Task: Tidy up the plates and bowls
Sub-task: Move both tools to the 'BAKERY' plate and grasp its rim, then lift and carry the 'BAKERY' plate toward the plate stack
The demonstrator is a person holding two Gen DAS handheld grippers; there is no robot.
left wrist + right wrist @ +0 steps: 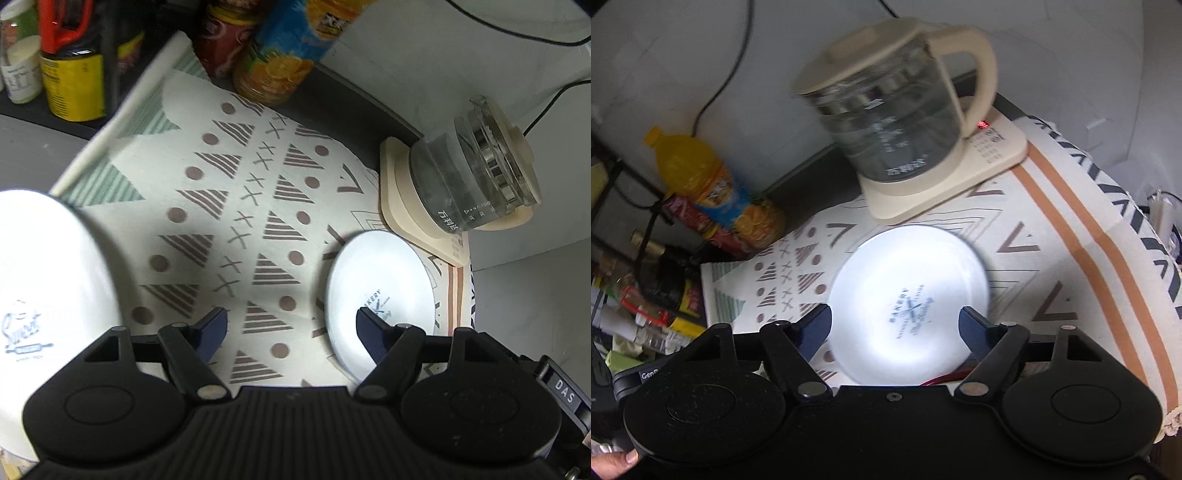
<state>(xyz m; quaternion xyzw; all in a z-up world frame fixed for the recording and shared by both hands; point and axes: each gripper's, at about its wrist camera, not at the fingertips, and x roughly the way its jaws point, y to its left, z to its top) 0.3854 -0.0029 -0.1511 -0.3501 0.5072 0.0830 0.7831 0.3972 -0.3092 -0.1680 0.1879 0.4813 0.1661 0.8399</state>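
Observation:
A small white plate (908,295) with a blue print lies flat on the patterned cloth (1027,258). My right gripper (897,312) hovers over its near half, jaws open, a finger above each side of the plate and nothing gripped. In the left wrist view the same plate (384,295) lies to the right, partly behind the right finger (373,336). A white bowl (48,280) with a blue "Sweet" print stands at the left edge. My left gripper (291,314) is open over bare cloth (258,206) between bowl and plate.
A glass kettle on a cream base (905,122) stands just behind the plate, seen also as the kettle (472,177) at right. An orange juice bottle (713,184), jars and cans (70,74) line the back left. The cloth's edge (1137,266) drops off at right.

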